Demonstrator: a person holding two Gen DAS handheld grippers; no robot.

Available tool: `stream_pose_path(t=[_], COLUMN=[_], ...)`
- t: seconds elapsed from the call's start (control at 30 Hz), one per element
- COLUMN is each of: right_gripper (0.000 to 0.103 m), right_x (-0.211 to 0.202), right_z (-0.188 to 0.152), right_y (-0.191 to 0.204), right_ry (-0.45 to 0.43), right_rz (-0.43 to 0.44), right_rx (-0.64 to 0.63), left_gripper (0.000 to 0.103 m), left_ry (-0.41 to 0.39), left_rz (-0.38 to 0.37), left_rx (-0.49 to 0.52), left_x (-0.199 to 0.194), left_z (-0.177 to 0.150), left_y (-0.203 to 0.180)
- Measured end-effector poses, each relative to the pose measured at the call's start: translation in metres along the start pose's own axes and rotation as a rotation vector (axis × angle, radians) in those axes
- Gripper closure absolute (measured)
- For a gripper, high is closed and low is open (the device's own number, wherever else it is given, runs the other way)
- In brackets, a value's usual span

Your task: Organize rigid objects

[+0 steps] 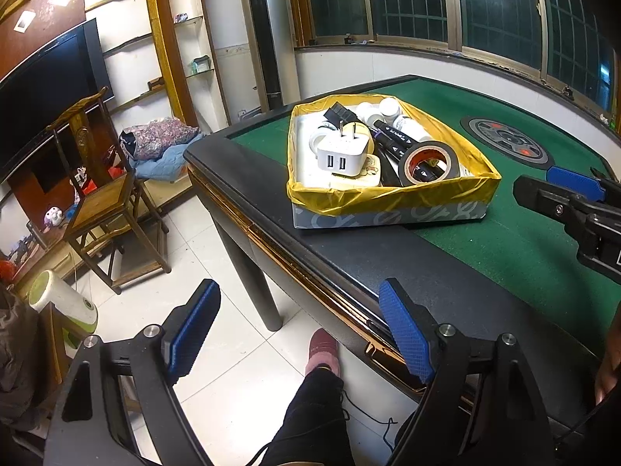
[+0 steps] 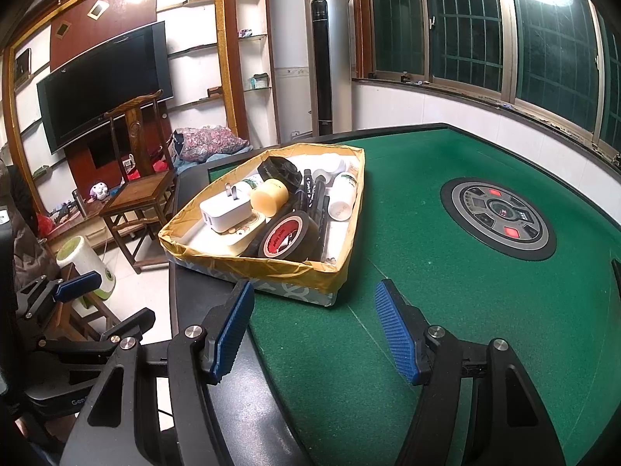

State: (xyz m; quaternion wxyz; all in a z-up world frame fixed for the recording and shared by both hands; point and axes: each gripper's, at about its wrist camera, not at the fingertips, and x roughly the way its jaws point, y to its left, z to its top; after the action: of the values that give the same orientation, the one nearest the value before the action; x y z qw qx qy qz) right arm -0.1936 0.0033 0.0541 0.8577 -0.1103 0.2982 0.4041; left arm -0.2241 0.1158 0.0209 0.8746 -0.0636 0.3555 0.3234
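Note:
A shallow box lined with yellow plastic [image 1: 388,197] [image 2: 248,261] sits on the near left part of the green table. In it lie a white USB charger plug [image 1: 341,155] [image 2: 225,211], a black tape roll [image 1: 429,163] [image 2: 289,235], black markers [image 1: 396,136] [image 2: 314,194], white bottles [image 1: 388,106] [image 2: 343,198] and a pale yellow cylinder [image 2: 269,196]. My left gripper [image 1: 302,332] [image 2: 101,303] hangs open over the table's edge, nothing between its fingers. To the right of the box, my right gripper [image 2: 314,330] [image 1: 555,186] is open and empty above the felt.
The table's round control panel [image 2: 498,217] [image 1: 508,141] lies right of the box. A wooden chair [image 1: 101,202] and a white-green canister [image 1: 66,303] stand on the floor to the left. A person's leg and pink slipper [image 1: 322,349] are under the table edge.

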Motion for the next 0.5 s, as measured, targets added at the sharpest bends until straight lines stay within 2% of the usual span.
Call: stream_pose_path(t=[0.5], right_gripper=[0.043], right_x=[0.0002], right_z=[0.0008], right_y=[0.0005], right_ry=[-0.006], right_rz=[0.007], right_rx=[-0.006], left_gripper=[0.018], left_ry=[-0.004], left_rz=[0.027], left_rx=[0.017], left_x=[0.0013], left_z=[-0.0009], left_y=[0.0000])
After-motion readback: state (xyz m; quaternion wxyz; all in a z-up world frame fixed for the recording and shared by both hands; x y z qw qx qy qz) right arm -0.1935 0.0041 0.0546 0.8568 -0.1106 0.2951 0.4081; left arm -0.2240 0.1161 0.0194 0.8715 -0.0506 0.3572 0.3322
